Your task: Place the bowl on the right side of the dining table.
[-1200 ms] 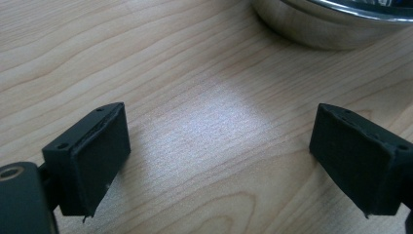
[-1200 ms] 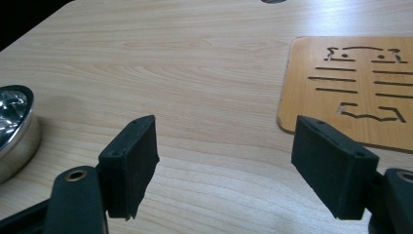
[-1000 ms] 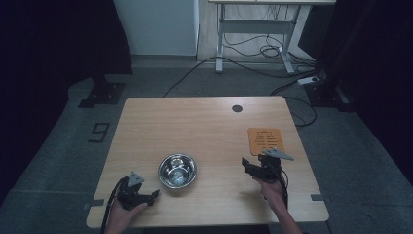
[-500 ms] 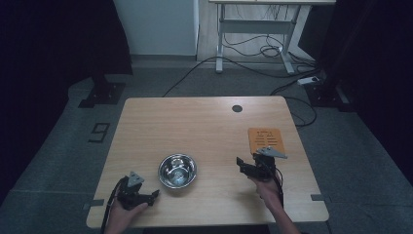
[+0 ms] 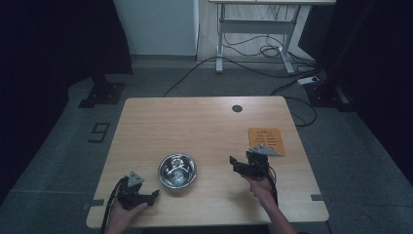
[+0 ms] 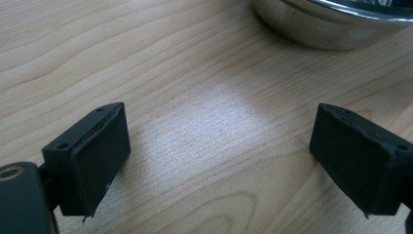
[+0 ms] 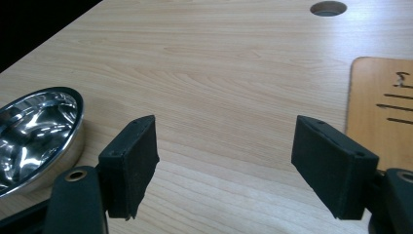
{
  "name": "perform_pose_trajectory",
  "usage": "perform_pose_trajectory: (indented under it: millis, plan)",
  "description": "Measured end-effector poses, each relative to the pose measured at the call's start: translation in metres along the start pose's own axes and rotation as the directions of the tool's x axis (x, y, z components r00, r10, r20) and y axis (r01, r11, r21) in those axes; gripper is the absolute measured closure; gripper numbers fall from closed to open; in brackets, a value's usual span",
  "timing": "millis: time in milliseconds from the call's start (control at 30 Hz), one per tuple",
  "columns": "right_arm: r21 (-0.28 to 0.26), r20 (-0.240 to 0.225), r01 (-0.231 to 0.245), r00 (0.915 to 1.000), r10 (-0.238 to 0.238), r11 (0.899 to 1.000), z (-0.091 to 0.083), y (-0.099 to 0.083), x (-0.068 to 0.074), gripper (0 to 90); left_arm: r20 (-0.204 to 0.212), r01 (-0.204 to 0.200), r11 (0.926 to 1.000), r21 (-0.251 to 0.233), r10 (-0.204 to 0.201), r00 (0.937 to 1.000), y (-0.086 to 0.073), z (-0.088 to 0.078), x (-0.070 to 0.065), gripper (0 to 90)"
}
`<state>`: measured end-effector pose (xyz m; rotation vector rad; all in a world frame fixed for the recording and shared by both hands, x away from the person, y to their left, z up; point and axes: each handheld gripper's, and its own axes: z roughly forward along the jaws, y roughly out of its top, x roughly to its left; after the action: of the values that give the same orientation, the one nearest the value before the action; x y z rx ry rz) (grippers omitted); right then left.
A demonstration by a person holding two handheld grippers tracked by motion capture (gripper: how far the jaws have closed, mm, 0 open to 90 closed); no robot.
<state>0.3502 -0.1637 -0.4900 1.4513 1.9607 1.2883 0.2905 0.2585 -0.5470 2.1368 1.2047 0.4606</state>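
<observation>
Round stainless-steel bowl [image 5: 178, 170], shiny and mirror-like inside, empty, standing upright on the wooden counter [image 5: 204, 126], near the near edge, left of centre, apart from the orange card at right

Steel bowl [image 6: 336, 22] ahead of the left gripper [image 6: 219, 161]: cut by the top edge of the left gripper view, only its lower wall and a strip of rim visible. In the right gripper view the bowl [image 7: 34, 131] runs off the left edge, beside the left jaw of the right gripper [image 7: 234, 165]. Orange card [image 7: 384, 112] past the right jaw: cut by the right edge, its dark markings too blurred to read. In the high view the card's print [image 5: 266, 140] is too small to tell.
</observation>
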Motion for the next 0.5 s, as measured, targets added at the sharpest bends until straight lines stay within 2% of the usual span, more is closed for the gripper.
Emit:
perform_pose_trajectory:
  millis: [500]
  plan:
    - [0.013,-0.030,0.014,0.9995,-0.013,1.000,0.011,0.004,0.015,24.8,0.000,0.000,1.0000,0.000,0.000,1.0000,0.000,0.000,0.000,7.4]
